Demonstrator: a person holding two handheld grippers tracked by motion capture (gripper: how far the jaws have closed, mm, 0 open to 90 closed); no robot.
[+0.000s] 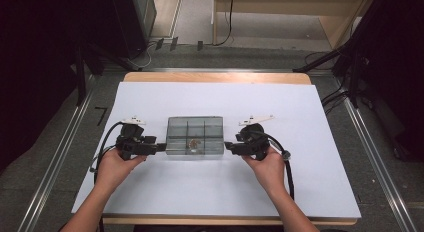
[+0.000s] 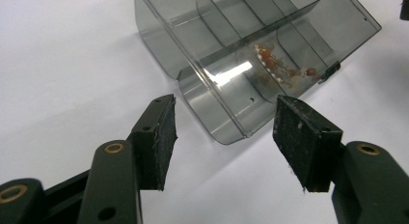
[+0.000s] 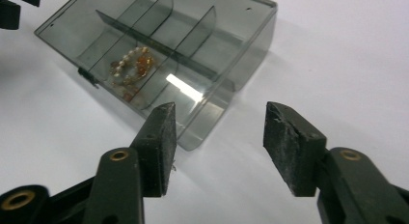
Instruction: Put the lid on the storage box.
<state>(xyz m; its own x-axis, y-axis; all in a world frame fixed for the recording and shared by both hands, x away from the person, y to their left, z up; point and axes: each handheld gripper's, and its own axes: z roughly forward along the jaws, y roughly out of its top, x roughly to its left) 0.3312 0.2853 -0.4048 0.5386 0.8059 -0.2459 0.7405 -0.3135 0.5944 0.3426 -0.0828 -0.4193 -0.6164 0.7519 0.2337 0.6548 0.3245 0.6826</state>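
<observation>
You've got the smoky clear divider box point(image 1: 195, 136) sitting mid-tabletop point(image 1: 150, 192) on the white sheet; your left claw point(image 1: 161, 146) is just beside its left end, jaws apart; right claw point(image 1: 228, 145) just beside its right end, jaws apart too; a beaded bracelet point(image 3: 131, 65) lies in a front compartment.

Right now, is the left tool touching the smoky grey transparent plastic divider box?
Apart. The left gripper view shows the left tool open, white table visible between its pads and the smoky grey transparent plastic divider box.
</observation>
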